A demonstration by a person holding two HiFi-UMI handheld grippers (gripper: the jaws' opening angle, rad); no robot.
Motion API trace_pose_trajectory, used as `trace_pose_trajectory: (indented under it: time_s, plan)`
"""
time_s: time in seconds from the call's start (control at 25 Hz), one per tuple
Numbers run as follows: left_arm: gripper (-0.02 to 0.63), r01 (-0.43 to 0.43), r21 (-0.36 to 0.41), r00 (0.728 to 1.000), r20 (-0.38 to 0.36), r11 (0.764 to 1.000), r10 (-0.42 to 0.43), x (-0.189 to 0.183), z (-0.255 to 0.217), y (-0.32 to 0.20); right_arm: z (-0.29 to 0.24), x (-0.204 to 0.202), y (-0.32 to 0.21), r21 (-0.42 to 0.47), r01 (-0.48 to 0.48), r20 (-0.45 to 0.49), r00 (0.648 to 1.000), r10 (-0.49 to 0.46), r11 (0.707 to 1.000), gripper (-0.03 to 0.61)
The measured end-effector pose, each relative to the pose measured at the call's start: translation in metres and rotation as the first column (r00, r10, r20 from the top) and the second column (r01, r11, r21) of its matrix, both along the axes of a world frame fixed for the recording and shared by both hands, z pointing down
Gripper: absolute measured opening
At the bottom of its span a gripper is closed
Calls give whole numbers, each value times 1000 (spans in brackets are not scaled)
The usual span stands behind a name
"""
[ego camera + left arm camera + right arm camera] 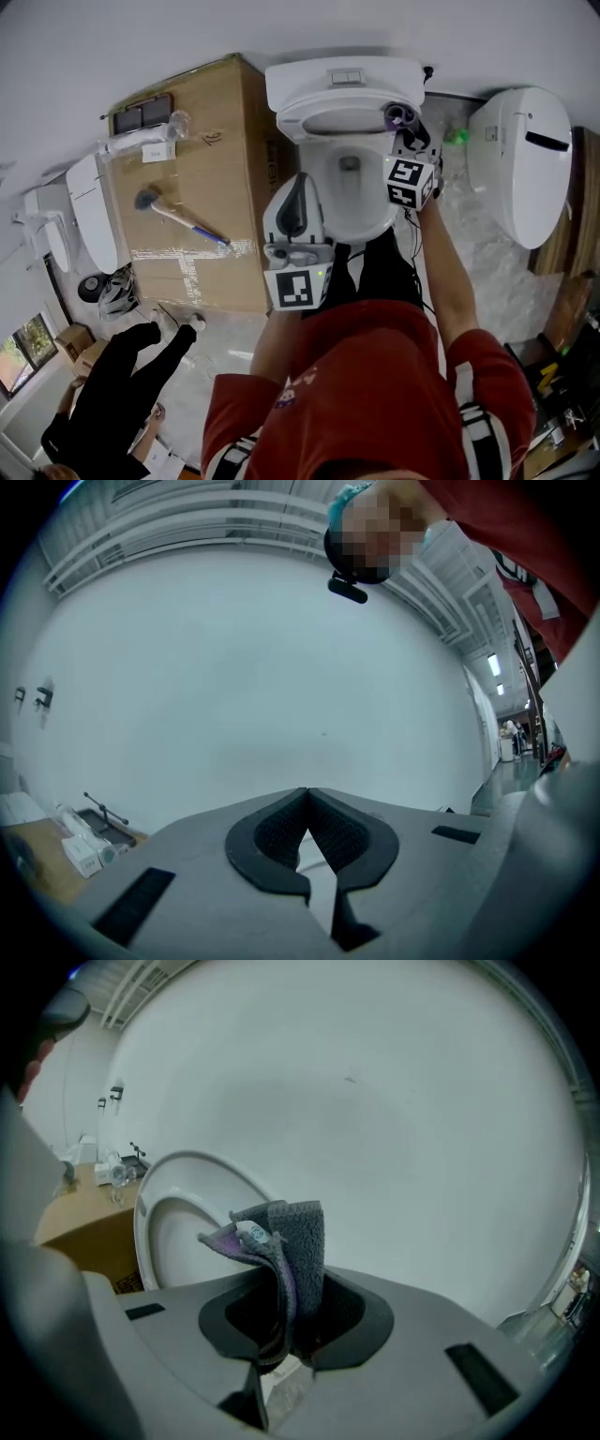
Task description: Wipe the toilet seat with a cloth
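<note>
While right gripper [281,1340] fingers pinch cloth [292,1241], left gripper [307,808] fingers meet empty — toilet [342,89] against white wall [187,28].

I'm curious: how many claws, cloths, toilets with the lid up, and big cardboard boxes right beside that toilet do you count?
Claws: 2 (left claw, right claw)
Cloths: 1 (cloth, pinched in the right claw)
Toilets with lid up: 1 (toilet)
Big cardboard boxes: 1 (cardboard box)
Total: 5
</note>
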State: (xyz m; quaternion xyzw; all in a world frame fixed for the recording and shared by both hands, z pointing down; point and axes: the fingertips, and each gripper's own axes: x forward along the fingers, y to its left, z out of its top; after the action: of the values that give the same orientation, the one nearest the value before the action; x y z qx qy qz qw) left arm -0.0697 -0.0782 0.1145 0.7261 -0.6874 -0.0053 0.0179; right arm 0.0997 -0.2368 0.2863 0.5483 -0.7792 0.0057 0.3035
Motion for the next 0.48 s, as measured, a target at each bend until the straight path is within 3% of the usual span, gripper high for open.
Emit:
trace_pose_trajectory:
  time_s: [0.48]
  plan:
    - [14,53,49,999,-7,997,-52,-46,-57,28,-40,-76,9,-41,-14,112,994,18,999,80]
